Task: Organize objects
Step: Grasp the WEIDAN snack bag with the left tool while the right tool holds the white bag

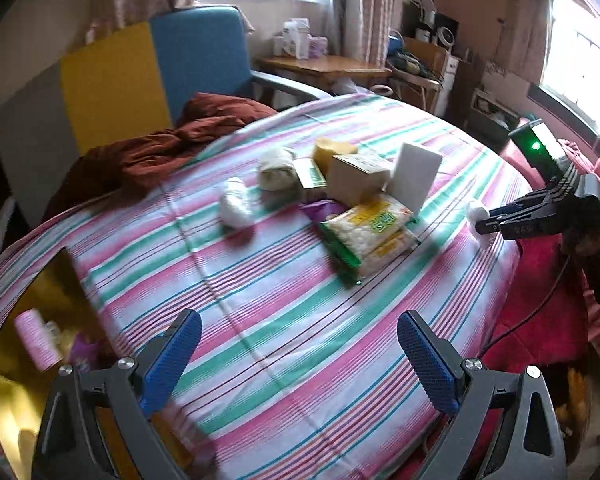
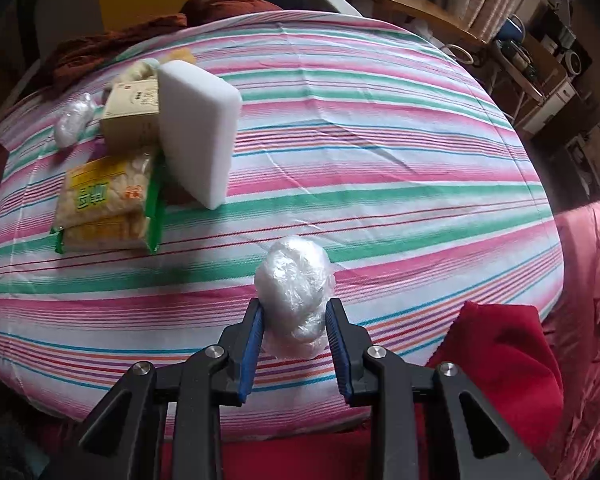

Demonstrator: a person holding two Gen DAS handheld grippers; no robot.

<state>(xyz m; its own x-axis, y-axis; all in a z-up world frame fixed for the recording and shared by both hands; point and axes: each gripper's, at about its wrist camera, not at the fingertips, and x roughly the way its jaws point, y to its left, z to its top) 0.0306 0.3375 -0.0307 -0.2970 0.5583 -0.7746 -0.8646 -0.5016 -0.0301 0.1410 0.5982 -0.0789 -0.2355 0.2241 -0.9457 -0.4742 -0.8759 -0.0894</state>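
Note:
My right gripper (image 2: 294, 312) is shut on a clear plastic-wrapped white bundle (image 2: 294, 288) and holds it over the striped sheet near the front edge; the left wrist view shows the gripper (image 1: 478, 222) with the bundle (image 1: 476, 212) at the right. My left gripper (image 1: 298, 340) is open and empty above the near part of the striped sheet (image 1: 284, 320). A pile lies mid-sheet: a white foam block (image 2: 198, 136), a tan box (image 2: 134, 114), a yellow-green snack bag (image 2: 108, 204) and a second wrapped bundle (image 2: 74, 118).
A maroon blanket (image 1: 156, 156) is bunched at the sheet's far left. A red cloth (image 2: 496, 356) lies at the front right. A blue and yellow chair (image 1: 196, 52) and a wooden desk (image 1: 324, 66) stand behind. A yellow box (image 1: 24, 360) sits at the lower left.

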